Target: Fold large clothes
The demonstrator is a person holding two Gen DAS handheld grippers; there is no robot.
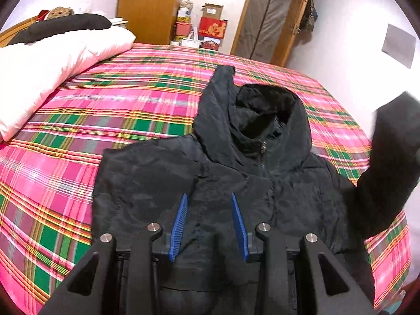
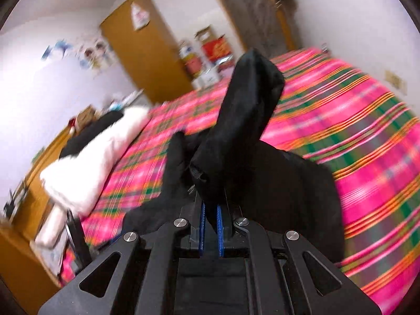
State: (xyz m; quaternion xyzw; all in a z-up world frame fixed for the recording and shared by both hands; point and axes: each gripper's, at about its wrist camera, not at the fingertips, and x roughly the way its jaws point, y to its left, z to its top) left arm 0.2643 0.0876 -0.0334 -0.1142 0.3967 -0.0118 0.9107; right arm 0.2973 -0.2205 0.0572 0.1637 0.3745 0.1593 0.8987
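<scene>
Sleeve [image 2: 244, 120] in right tongs [image 2: 210, 218], aloft

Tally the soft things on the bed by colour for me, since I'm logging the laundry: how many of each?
Black: 2, the hooded jacket being folded and a dark bundle on the quilt.
Pale pink-white: 1, the folded quilt.
Pink plaid: 1, the bedsheet.
Total: 4

You face a bed [image 1: 147, 99] under a pink-green plaid sheet, white duvet [image 1: 52, 60] at its left. Behind it: white walls [image 1: 349, 21], a wooden wardrobe [image 1: 149, 5], stacked boxes [image 1: 210, 26], a wood-framed door [image 1: 270, 18].
</scene>
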